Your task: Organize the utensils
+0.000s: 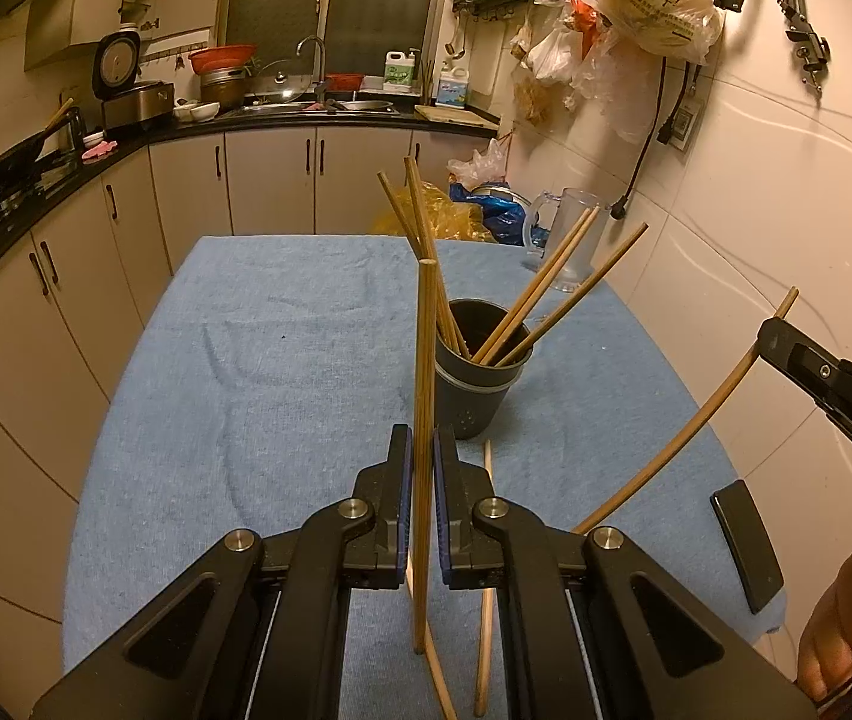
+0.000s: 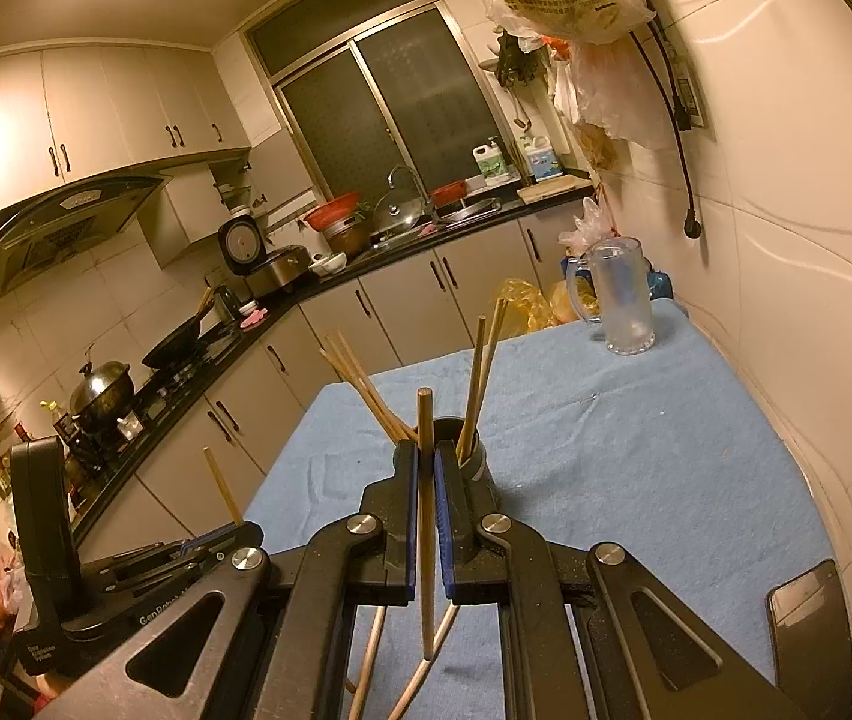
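Observation:
A dark holder cup (image 1: 477,387) with several wooden chopsticks stands mid-table on the blue cloth (image 1: 246,372). My left gripper (image 1: 422,450) is shut on one upright chopstick (image 1: 423,390), just in front of the cup. My right gripper (image 2: 424,462) is shut on another chopstick (image 2: 425,516), held upright close to the cup (image 2: 474,468). In the left wrist view the right gripper (image 1: 786,336) sits at the right with its chopstick (image 1: 684,426). Two loose chopsticks (image 1: 485,588) lie on the cloth beneath my left gripper.
A black phone (image 1: 747,546) lies at the table's right edge. A clear plastic mug (image 2: 621,300) stands at the far right corner by the tiled wall. Plastic bags hang above. Kitchen counters, stove and sink run along the left and back.

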Demonstrator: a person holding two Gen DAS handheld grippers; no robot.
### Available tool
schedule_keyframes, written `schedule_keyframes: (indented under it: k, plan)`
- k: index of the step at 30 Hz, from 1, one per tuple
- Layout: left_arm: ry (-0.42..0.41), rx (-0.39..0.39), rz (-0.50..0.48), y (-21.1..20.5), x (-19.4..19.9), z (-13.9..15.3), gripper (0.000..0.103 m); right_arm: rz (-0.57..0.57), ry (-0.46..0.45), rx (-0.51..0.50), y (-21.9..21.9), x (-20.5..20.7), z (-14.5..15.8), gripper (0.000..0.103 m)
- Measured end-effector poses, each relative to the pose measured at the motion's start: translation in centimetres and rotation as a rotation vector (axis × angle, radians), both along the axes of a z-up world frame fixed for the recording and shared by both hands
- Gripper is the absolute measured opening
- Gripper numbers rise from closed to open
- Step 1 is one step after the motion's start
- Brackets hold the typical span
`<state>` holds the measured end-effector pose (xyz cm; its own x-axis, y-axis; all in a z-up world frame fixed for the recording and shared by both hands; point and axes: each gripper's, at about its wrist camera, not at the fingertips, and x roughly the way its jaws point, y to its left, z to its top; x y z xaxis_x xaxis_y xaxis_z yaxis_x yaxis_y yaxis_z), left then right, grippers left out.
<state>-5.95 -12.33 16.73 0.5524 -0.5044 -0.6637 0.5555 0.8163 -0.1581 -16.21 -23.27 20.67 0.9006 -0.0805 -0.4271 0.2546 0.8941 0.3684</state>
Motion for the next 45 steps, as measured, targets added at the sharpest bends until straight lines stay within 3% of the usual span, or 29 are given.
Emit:
schedule_keyframes:
  k: [20, 33, 45]
  plan:
    - [-0.015, -0.012, -0.002, 0.0, 1.1, 1.2, 0.006, -0.008, -0.021, -0.019, -0.9, 0.5, 1.5, 0.006]
    - [-0.072, -0.059, 0.01, -1.1, 4.4, 6.2, 0.006, -0.038, -0.04, -0.031, -2.4, 3.6, 5.1, 0.006]
    - [-0.119, -0.16, 0.025, -3.2, 8.3, 11.1, 0.006, -0.085, -0.088, -0.065, -4.1, 8.1, 8.8, 0.006]
